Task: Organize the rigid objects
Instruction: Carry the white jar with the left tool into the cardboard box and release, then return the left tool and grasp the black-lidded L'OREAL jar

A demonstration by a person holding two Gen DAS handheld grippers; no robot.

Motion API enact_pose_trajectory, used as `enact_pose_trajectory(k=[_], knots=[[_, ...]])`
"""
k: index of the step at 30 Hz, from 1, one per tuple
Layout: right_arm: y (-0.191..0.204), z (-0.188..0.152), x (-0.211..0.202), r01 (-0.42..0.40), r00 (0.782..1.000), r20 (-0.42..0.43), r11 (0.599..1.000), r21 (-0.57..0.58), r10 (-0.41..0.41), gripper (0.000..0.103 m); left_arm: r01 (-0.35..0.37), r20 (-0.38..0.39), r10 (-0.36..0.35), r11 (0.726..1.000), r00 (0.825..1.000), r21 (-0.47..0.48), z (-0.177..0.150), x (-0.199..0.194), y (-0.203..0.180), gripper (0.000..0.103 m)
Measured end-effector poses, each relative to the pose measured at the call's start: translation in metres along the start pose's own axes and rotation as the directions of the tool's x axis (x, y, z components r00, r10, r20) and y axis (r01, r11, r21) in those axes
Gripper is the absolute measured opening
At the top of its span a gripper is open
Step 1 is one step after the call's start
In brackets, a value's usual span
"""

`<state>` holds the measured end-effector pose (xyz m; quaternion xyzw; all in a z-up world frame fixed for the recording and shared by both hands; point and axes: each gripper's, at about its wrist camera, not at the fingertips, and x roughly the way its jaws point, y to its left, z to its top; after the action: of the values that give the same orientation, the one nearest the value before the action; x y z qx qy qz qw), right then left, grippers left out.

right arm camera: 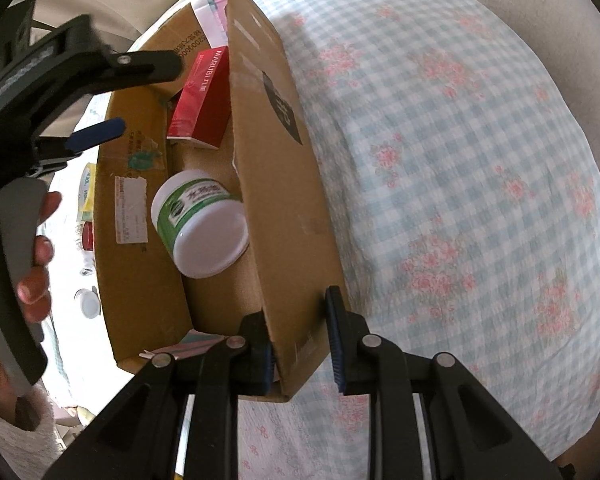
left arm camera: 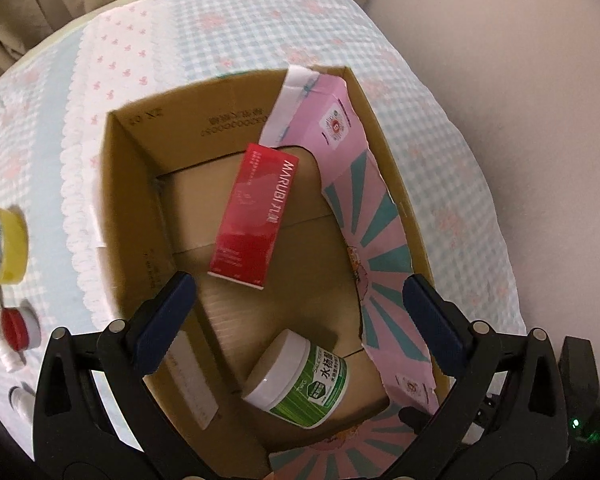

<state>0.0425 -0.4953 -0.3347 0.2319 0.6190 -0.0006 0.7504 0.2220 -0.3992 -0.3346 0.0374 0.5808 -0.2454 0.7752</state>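
Two things lie loose in the cardboard box: a red carton leaning mid-floor and a green-labelled jar on its side nearer the camera, its far end hidden in the left view. The left gripper hangs over them, fingers spread wide and empty. The right gripper pinches the box's side wall, while items left of the box are cut off and blurred.

Both handheld grippers are black plastic frames with round silver pivot screws and dark blue ribbed pads on their fingers. The left gripper has a grey curved trigger handle, held by a hand in a white knitted sleeve.
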Motion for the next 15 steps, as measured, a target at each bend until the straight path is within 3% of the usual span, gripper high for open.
enact_pose_trajectory(k=[9,15], knots=[[-0.001,-0.001,0.0,-0.013,1.0,-0.005,1.0,-0.01,0.013,0.021,-0.019,0.051,0.02,1.0,0.998,-0.017,-0.006,-0.069,0.031,0.103],[-0.001,-0.001,0.0,-0.009,1.0,-0.006,1.0,-0.018,0.009,0.021,-0.038,0.115,0.048,0.996,0.992,-0.085,-0.024,-0.131,0.08,0.103]])
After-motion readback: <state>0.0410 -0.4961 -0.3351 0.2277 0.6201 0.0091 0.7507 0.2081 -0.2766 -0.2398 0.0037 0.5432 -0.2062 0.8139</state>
